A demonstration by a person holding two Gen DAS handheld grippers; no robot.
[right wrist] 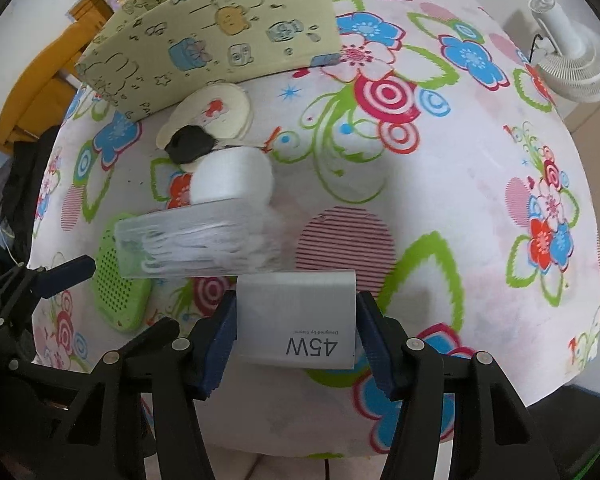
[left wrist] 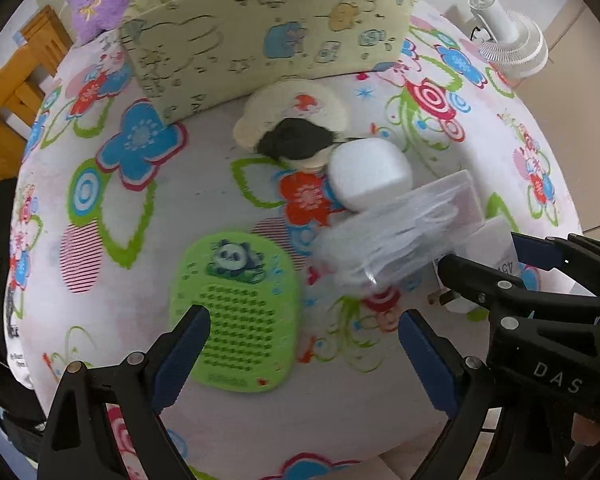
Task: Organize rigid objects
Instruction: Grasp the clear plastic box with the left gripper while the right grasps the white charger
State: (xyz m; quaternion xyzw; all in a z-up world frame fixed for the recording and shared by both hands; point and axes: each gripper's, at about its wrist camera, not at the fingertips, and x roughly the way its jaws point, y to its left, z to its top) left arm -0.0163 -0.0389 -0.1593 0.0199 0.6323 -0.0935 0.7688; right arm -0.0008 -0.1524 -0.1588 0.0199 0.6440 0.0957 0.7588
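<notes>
**White charger held over the flowery table**

Flowery cloth (left wrist: 100, 184) covers my table. Through the left camera, my left gripper (left wrist: 304, 354) hangs wide open with nothing in it, over the green panda pad (left wrist: 240, 300).

Through the right camera, my right gripper (right wrist: 296, 340) squeezes the white charger (right wrist: 296, 316) just above the cloth.

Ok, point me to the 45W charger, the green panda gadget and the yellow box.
45W charger (right wrist: 300, 320), right wrist view, top face.
Green panda gadget (left wrist: 240, 312), left wrist view, dotted grille.
Yellow box (left wrist: 260, 40), left wrist view, front wall.
</notes>
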